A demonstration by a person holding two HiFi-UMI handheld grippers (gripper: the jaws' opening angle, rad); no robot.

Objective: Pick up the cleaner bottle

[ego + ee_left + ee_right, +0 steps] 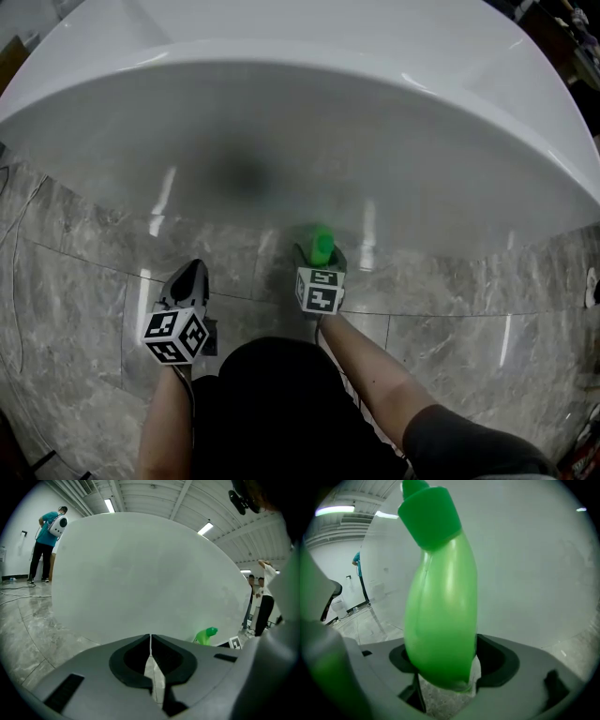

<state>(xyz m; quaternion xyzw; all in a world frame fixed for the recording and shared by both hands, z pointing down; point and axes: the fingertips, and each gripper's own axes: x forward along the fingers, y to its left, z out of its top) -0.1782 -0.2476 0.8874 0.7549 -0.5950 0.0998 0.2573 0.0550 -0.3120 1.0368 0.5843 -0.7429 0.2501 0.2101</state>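
The green cleaner bottle [440, 611] with its green cap fills the right gripper view, standing upright between the jaws. My right gripper [445, 670] is shut on the bottle's lower body, and grey floor shows under its base. From the head view, the bottle [322, 246] sits just ahead of the right gripper [319, 261], close to the white tub [281, 112]. My left gripper [194, 274] hangs to the left, shut and holding nothing. In the left gripper view the jaws [150, 641] meet, and the bottle [206, 636] shows to the right.
The big white rounded tub wall [140, 573] rises directly ahead of both grippers. Grey marble floor tiles [84, 272] lie underfoot. A person in a teal shirt [44, 541] stands far left, other people [260, 602] far right. Cables [14, 592] trail on the floor.
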